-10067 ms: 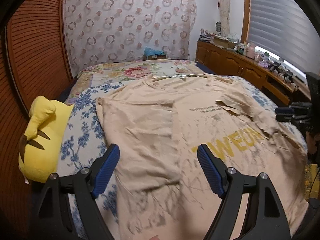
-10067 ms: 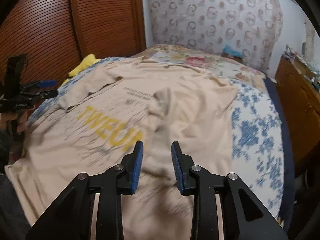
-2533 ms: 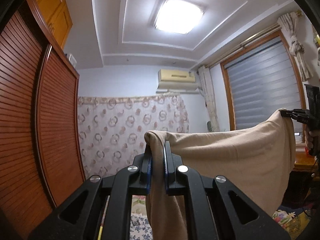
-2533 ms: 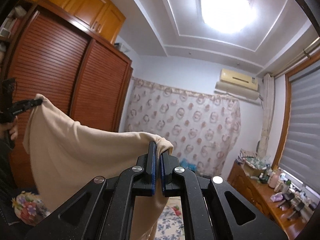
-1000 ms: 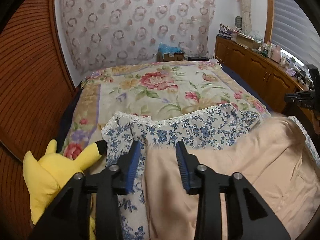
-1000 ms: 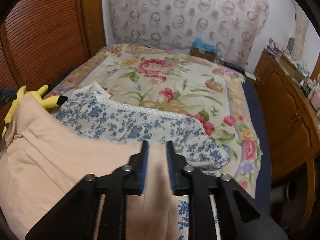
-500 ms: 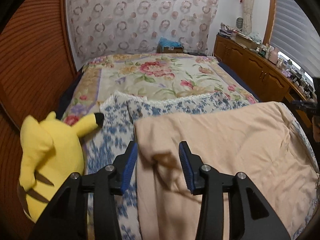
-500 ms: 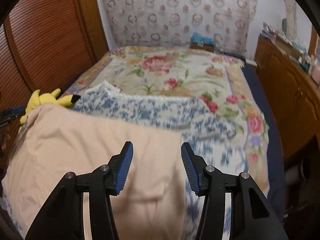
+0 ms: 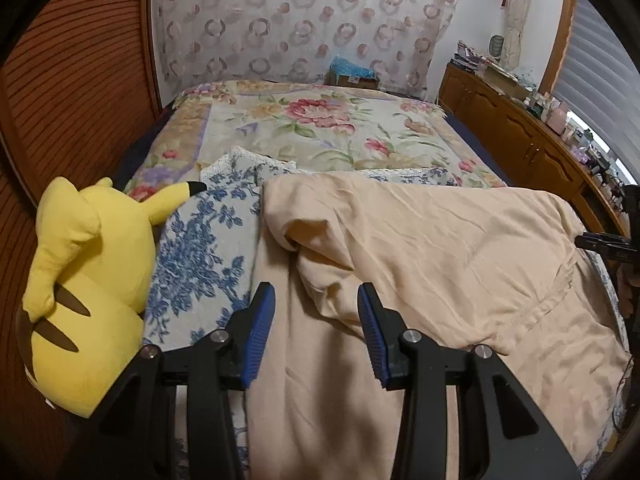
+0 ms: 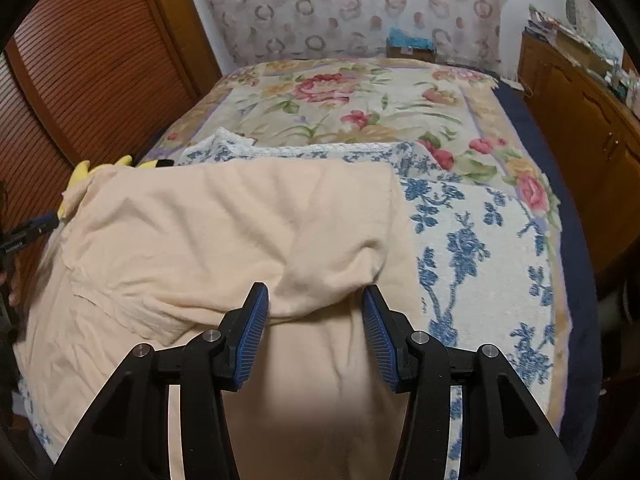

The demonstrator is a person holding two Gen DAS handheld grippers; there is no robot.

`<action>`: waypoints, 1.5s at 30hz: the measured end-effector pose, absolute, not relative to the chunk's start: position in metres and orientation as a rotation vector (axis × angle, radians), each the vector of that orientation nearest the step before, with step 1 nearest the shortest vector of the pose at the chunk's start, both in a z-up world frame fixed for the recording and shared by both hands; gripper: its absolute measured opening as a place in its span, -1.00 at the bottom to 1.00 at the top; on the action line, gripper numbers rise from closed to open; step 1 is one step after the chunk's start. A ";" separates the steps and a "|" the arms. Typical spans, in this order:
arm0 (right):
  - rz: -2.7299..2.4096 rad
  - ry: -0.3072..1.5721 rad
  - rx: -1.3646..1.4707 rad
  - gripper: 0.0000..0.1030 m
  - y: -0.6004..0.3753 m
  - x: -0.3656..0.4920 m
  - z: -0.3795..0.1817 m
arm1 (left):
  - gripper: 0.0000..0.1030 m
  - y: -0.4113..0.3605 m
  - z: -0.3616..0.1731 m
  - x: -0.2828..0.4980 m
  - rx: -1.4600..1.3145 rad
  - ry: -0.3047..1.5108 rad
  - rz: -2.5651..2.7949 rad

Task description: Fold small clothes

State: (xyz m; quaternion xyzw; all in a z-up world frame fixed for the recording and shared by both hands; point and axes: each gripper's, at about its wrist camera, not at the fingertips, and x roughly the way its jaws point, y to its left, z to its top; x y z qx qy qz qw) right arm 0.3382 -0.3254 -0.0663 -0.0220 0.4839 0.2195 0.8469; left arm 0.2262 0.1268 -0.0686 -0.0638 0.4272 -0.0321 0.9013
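Beige shirt (image 9: 420,248) lies folded over itself on the blue-floral blanket (image 9: 192,248), filling centre and right of the left wrist view. Left gripper (image 9: 316,332): fingers wide apart, nothing held, over the bunched corner at lower centre. Right gripper (image 10: 316,336): likewise wide apart, empty, straddling the opposite puckered corner. Probably both corners need flattening. Yellow plush (image 9: 80,272) at left edge, off the work area.

My right gripper (image 10: 315,332) is hanging wide apart over the folded beige shirt (image 10: 224,236), gripping nothing. The shirt is lying on the blue-flowered cloth (image 10: 476,248), my left gripper (image 10: 30,229) showing at its far edge.
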 end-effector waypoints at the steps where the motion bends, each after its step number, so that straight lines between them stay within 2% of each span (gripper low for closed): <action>1: 0.464 1.022 -0.045 -0.02 -0.324 0.340 -0.068 | -0.20 0.126 -0.069 0.228 -0.139 0.890 -0.067; 14: 0.457 0.986 -0.047 -0.03 -0.315 0.346 -0.071 | -0.20 0.124 -0.067 0.262 -0.164 0.894 -0.111; 19: 0.444 0.986 -0.068 -0.19 -0.311 0.349 -0.070 | -0.33 0.120 -0.069 0.276 -0.126 0.906 -0.101; 20: 0.442 0.983 -0.067 -0.23 -0.311 0.351 -0.070 | -0.37 0.120 -0.070 0.279 -0.120 0.911 -0.095; 22: 0.438 0.981 -0.068 -0.45 -0.311 0.353 -0.069 | -0.44 0.119 -0.074 0.283 -0.106 0.923 -0.080; 23: 0.438 0.981 -0.070 -0.70 -0.311 0.355 -0.069 | -0.63 0.119 -0.075 0.284 -0.097 0.924 -0.076; 24: 0.441 0.980 -0.072 -0.84 -0.311 0.355 -0.069 | -0.91 0.118 -0.078 0.285 -0.084 0.927 -0.071; 26: 0.462 0.960 -0.085 -0.93 -0.309 0.352 -0.066 | -0.97 0.119 -0.078 0.282 -0.080 0.917 -0.065; 32: 0.531 0.863 -0.040 -0.96 -0.313 0.341 -0.028 | -1.00 0.129 -0.045 0.257 -0.126 0.817 -0.075; 39: 0.547 0.778 0.007 -0.97 -0.329 0.321 0.022 | -1.00 0.133 0.019 0.215 -0.130 0.665 -0.095; 45: 0.562 0.736 -0.012 -0.97 -0.339 0.284 0.055 | -1.00 0.136 0.041 0.174 -0.137 0.607 -0.093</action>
